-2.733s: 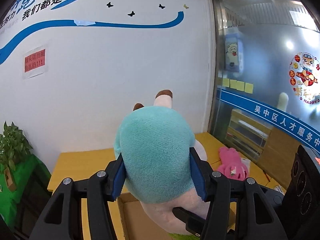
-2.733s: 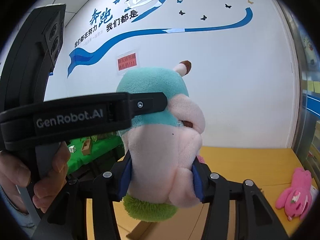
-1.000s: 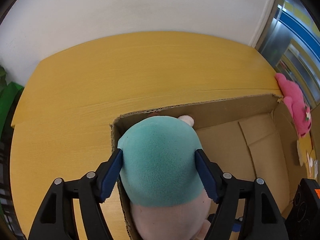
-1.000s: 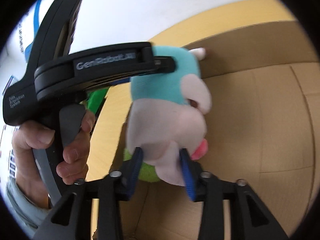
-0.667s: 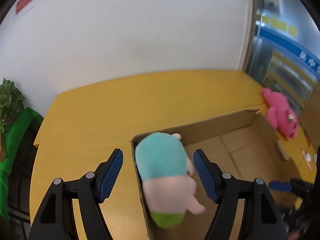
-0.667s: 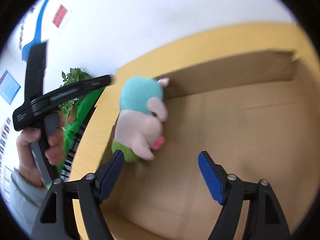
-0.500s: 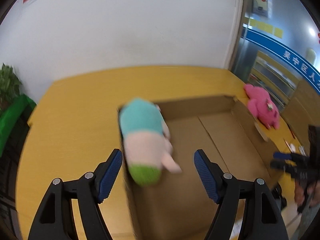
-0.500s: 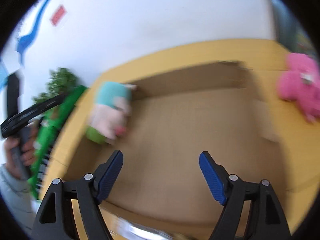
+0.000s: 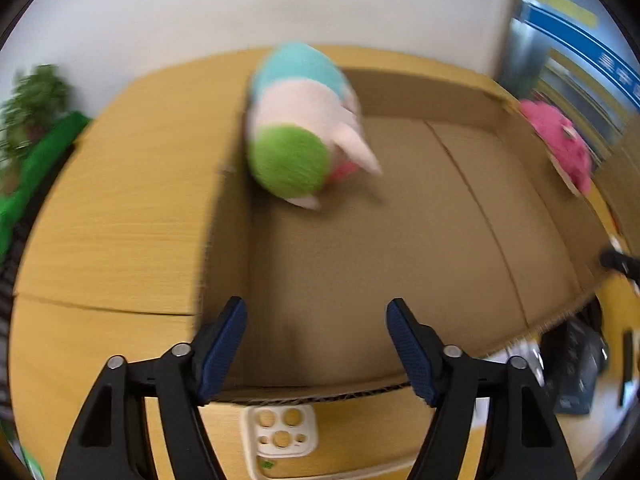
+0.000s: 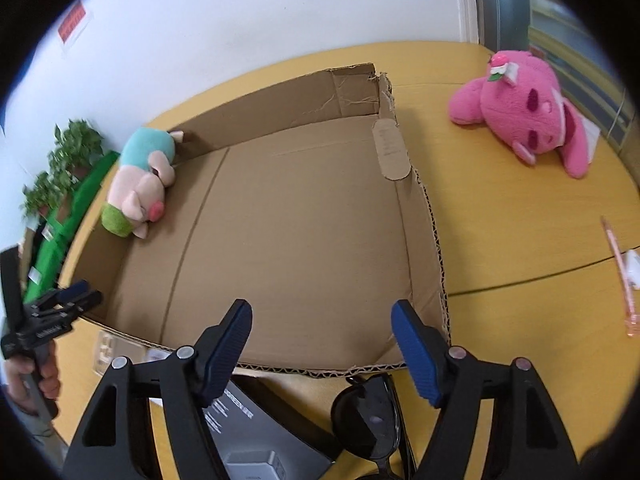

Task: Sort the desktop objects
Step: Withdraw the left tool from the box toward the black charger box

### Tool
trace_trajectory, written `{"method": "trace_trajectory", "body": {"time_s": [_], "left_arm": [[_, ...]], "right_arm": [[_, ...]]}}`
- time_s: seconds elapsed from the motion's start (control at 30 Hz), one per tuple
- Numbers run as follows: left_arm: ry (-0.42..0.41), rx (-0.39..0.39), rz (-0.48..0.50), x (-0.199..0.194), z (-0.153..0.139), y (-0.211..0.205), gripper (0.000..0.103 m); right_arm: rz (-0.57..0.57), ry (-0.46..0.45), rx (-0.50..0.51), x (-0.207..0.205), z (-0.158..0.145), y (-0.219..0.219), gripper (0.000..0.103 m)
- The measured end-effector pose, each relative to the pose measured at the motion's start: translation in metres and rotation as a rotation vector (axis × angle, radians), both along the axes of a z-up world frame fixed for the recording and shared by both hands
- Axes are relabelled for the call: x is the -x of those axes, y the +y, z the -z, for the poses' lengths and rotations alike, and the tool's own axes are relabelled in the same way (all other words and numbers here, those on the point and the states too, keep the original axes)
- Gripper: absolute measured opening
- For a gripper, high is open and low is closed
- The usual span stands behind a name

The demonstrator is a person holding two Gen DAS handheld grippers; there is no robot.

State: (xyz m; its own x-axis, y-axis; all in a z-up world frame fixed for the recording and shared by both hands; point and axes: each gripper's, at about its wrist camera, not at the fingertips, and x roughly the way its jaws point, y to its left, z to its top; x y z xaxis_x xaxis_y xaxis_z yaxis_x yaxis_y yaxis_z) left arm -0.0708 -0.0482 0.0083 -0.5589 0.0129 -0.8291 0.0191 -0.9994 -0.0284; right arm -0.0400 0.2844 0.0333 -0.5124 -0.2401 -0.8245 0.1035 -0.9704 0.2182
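Note:
A plush toy (image 9: 296, 128) with a teal head, pale pink body and green bottom lies in the far left corner of an open cardboard box (image 9: 400, 260). It shows there in the right wrist view too, plush toy (image 10: 138, 176) in box (image 10: 300, 220). My left gripper (image 9: 316, 320) hangs over the box's near edge, jaws closing with nothing between them. My right gripper (image 10: 320, 320) hovers over the near edge further right, jaws likewise closing on nothing. A pink plush (image 10: 516, 108) lies on the yellow table right of the box.
Black sunglasses (image 10: 372, 412) and a grey booklet (image 10: 248, 432) lie near the box's front edge. A white phone case (image 9: 280, 436) lies below the left gripper. A pink pen (image 10: 620, 276) rests at the right. A potted plant (image 10: 64, 160) stands beyond the table's left end.
Both grippers opened and let go of the teal plush toy, which dropped into the box's far left corner. Both grippers then pulled back toward the box's near edge.

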Motion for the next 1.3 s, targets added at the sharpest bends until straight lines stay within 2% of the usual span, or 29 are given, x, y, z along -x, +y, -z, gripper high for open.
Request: {"method": "trace_trajectory", "body": {"time_s": [0.07, 0.13, 0.17, 0.2, 0.23, 0.33, 0.4, 0.43, 0.47, 0.5, 0.57, 0.6, 0.63, 0.67, 0.7, 0.73, 0.83, 0.97, 1.1, 1.2, 1.3], "left_arm": [[0.12, -0.027, -0.088, -0.018, -0.025, -0.004, 0.07], [0.286, -0.095, -0.124, -0.047, -0.061, -0.002, 0.075], [0.349, -0.109, -0.127, -0.061, -0.074, 0.003, 0.083], [0.409, -0.111, -0.127, -0.075, -0.085, 0.01, 0.087], [0.484, -0.093, -0.127, -0.093, -0.098, 0.022, 0.096], [0.6, -0.012, -0.136, -0.135, -0.112, 0.041, 0.098], [0.61, 0.019, -0.126, -0.15, -0.113, 0.054, 0.094], [0.611, 0.02, -0.109, -0.162, -0.114, 0.046, 0.06], [0.598, 0.012, -0.069, -0.165, -0.112, 0.051, 0.002], [0.565, 0.01, -0.05, -0.164, -0.109, 0.056, 0.003], [0.502, -0.012, -0.043, -0.173, -0.099, 0.065, 0.003], [0.488, -0.021, -0.039, -0.176, -0.096, 0.068, 0.003], [0.482, -0.037, -0.032, -0.181, -0.094, 0.071, 0.014], [0.48, -0.047, -0.026, -0.183, -0.094, 0.074, 0.047], [0.486, -0.047, -0.022, -0.186, -0.095, 0.075, 0.07], [0.516, -0.021, -0.04, -0.193, -0.098, 0.077, 0.098], [0.638, 0.054, -0.084, -0.21, -0.11, 0.08, 0.099], [0.64, 0.053, -0.063, -0.208, -0.118, 0.074, 0.099], [0.609, 0.055, -0.091, -0.184, -0.113, 0.053, 0.099], [0.538, 0.06, -0.166, -0.149, -0.094, 0.025, 0.099], [0.475, 0.052, -0.161, -0.114, -0.07, 0.005, 0.099]], "right_arm": [[0.004, 0.014, -0.065, -0.01, -0.009, -0.009, 0.075], [-0.017, 0.101, -0.156, -0.033, -0.025, -0.027, 0.078], [-0.031, 0.14, -0.179, -0.043, -0.031, -0.033, 0.078], [-0.048, 0.204, -0.214, -0.058, -0.042, -0.042, 0.079], [-0.053, 0.269, -0.241, -0.074, -0.052, -0.051, 0.079], [-0.035, 0.415, -0.258, -0.112, -0.07, -0.064, 0.079], [-0.027, 0.507, -0.25, -0.137, -0.077, -0.07, 0.074], [-0.023, 0.535, -0.246, -0.146, -0.079, -0.073, 0.064], [-0.008, 0.552, -0.252, -0.155, -0.08, -0.074, 0.025], [-0.002, 0.543, -0.269, -0.16, -0.079, -0.077, 0.002], [-0.001, 0.514, -0.257, -0.163, -0.078, -0.077, 0.004], [-0.007, 0.502, -0.232, -0.162, -0.077, -0.076, 0.016], [-0.011, 0.487, -0.216, -0.163, -0.076, -0.075, 0.031], [-0.01, 0.468, -0.207, -0.163, -0.076, -0.074, 0.07], [-0.009, 0.468, -0.192, -0.165, -0.075, -0.072, 0.083], [-0.004, 0.491, -0.166, -0.17, -0.077, -0.069, 0.083], [-0.006, 0.536, -0.153, -0.179, -0.085, -0.067, 0.083], [-0.018, 0.556, -0.168, -0.183, -0.086, -0.07, 0.083], [-0.015, 0.549, -0.15, -0.179, -0.083, -0.069, 0.083], [-0.017, 0.53, -0.147, -0.166, -0.078, -0.068, 0.083], [-0.006, 0.497, -0.155, -0.146, -0.071, -0.067, 0.083]]}}
